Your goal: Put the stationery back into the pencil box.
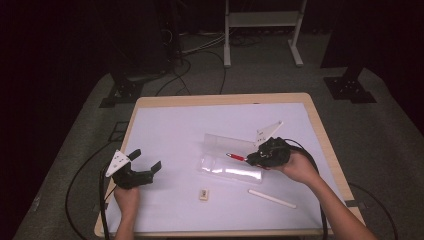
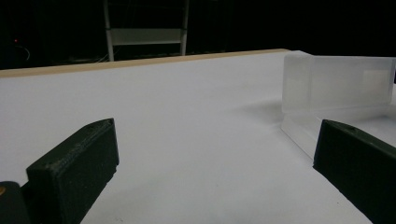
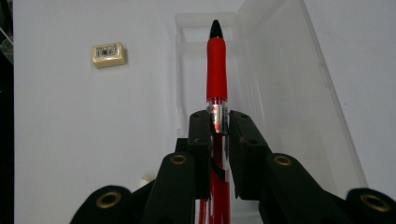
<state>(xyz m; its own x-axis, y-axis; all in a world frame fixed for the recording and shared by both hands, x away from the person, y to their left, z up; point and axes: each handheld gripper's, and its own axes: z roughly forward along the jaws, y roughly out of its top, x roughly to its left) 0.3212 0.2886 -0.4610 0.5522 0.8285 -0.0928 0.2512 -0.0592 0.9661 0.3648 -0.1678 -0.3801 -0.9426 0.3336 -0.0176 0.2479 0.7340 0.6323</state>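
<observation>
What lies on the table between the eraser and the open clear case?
Nothing: in the high view the white mat is bare between the eraser and the clear case.

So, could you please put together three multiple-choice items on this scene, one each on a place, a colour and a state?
1. Where does the eraser lie?
A. inside the clear case
B. on the white table top, on the person's side of the clear case
C. between the left jaws

2. What colour is the pen's grip?
A. red
B. blue
C. green

3. How is the left hand-held gripper?
A. shut on the white stick
B. shut on the eraser
C. open, holding nothing

Answers:
1 B, it sits on the mat outside the clear case.
2 A, the pen in the right hand-held gripper is red.
3 C, the left hand-held gripper has its jaws spread over bare mat.
</observation>
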